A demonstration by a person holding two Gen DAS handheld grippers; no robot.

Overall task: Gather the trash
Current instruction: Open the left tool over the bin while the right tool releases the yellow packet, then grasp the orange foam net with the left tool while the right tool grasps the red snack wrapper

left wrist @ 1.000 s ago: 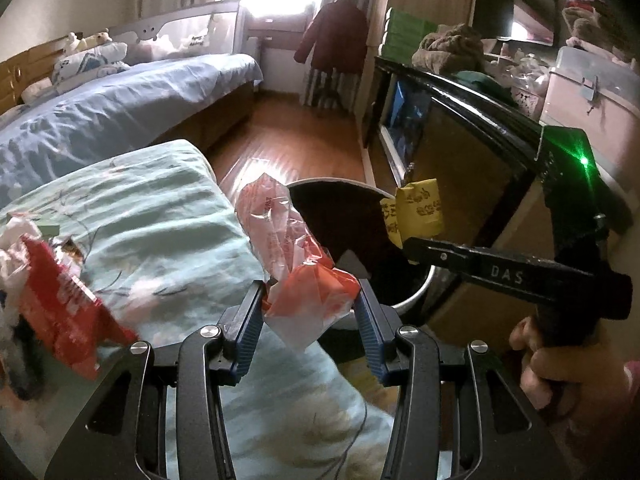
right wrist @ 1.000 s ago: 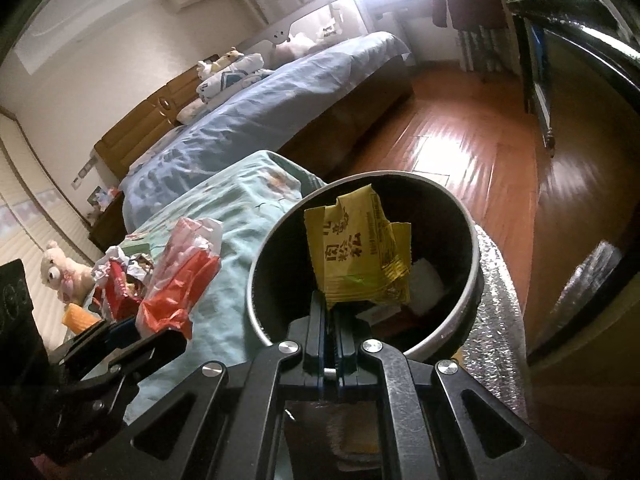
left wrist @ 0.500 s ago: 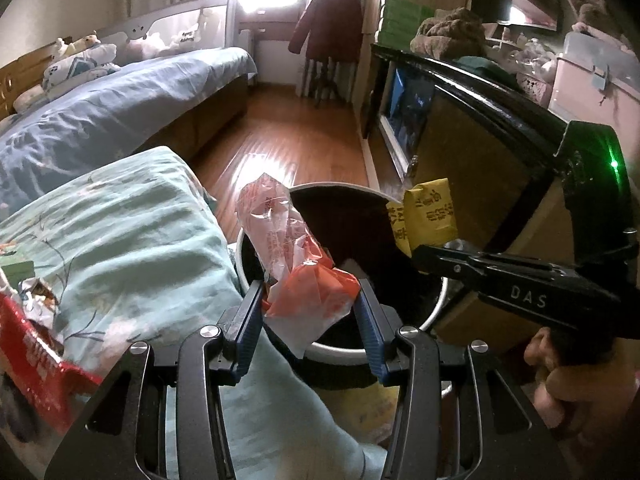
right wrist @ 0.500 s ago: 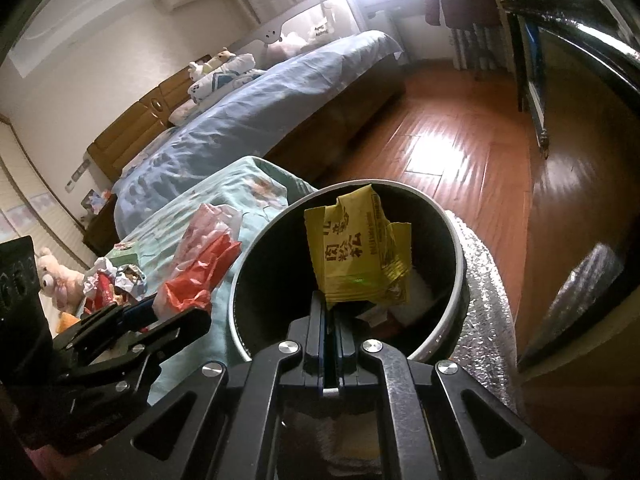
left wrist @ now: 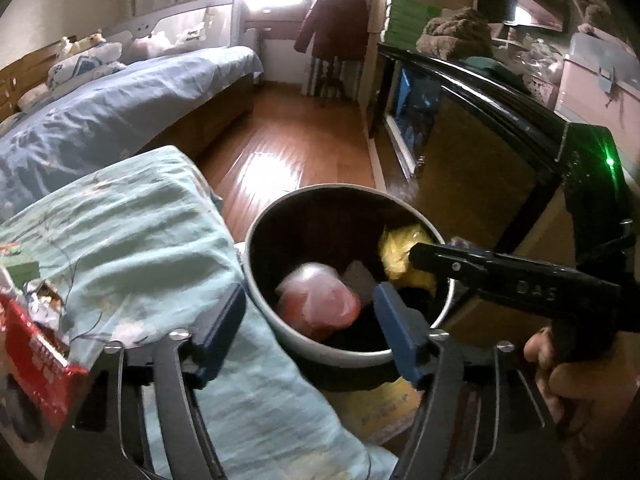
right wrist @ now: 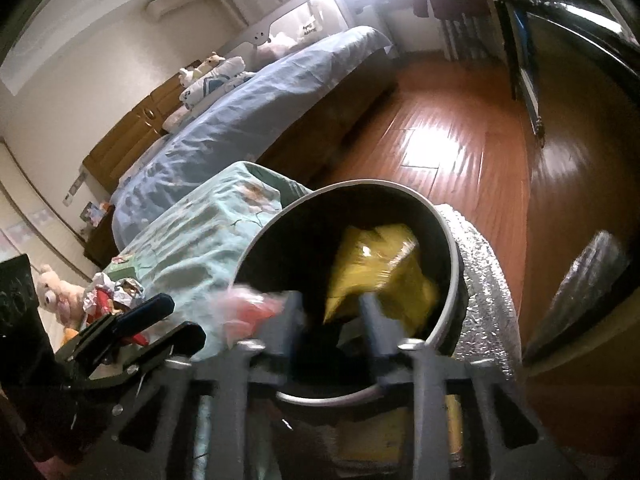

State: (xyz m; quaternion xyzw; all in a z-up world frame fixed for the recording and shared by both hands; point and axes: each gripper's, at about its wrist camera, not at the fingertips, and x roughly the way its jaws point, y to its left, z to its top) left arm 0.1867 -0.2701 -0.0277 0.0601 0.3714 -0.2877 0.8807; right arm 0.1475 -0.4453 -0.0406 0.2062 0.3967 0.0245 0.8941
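Observation:
A round bin with a pale rim and dark inside stands on the floor beside the bed. My left gripper is open and empty above its near rim. The red and clear plastic bag lies loose inside the bin. My right gripper is open over the bin. The yellow wrapper is blurred, free of the fingers, inside the bin. The right gripper reaches in from the right in the left wrist view, next to the yellow wrapper.
A pale green bedspread lies left of the bin. A red packet and crumpled wrappers sit on it. A dark cabinet stands on the right. Silver foil padding lies behind the bin. Wooden floor stretches beyond.
Both grippers opened. The red plastic bag and the yellow wrapper left the fingers and dropped into the bin. Both grippers moved closer over the bin.

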